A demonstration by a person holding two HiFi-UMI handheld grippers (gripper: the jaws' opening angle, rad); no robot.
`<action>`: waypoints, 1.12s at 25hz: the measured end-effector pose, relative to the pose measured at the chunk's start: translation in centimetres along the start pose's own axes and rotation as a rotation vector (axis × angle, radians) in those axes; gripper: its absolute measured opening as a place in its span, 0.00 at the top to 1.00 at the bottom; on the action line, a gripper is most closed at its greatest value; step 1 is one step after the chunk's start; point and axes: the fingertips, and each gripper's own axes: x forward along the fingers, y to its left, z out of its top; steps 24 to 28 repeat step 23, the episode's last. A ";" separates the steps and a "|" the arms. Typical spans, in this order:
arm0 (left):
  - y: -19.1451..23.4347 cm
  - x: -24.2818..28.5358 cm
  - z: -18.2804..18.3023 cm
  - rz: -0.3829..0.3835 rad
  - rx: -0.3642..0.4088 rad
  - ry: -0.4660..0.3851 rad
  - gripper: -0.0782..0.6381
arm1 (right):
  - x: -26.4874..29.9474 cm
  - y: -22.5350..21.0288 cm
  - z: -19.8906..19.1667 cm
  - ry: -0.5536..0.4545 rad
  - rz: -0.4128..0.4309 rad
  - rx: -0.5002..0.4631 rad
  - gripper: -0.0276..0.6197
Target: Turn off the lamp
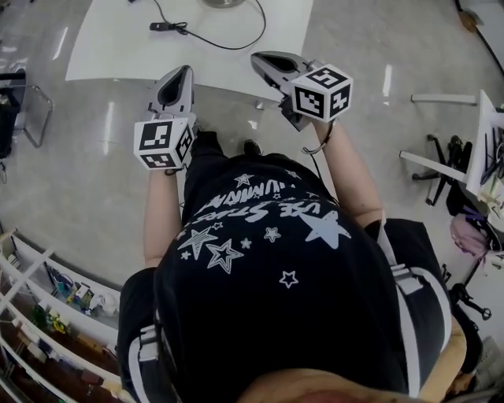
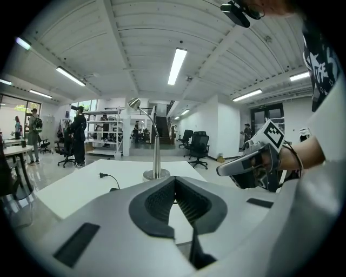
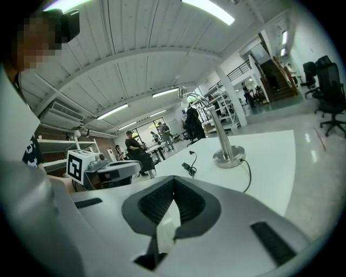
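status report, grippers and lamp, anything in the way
Left gripper and right gripper shut, both empty, well short of the lamp. It stands upright on the table, untouched; lit or not unclear. Only its cable lies beside the base.

Silver desk lamp (image 2: 156, 154) stands upright on white table (image 2: 81, 186).
Round base, thin straight stem, curved neck, small head; black cord (image 1: 220, 43) trails from base across tabletop.

Lamp (image 1: 224, 2) mostly beyond head view's top edge

One lamp (image 2: 157, 154), one table (image 2: 70, 189), one cable (image 1: 165, 27); two grippers: left gripper (image 1: 183, 72), right gripper (image 1: 258, 60).
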 end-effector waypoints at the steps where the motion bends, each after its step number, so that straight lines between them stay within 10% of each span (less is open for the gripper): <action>1: -0.1 -0.3 0.1 0.003 -0.003 -0.004 0.88 | 0.0 0.2 -0.1 0.004 0.002 -0.005 0.95; 28: -1.5 -4.3 0.4 0.037 -0.011 -0.046 0.88 | -0.7 4.0 -1.3 0.030 0.038 -0.072 0.95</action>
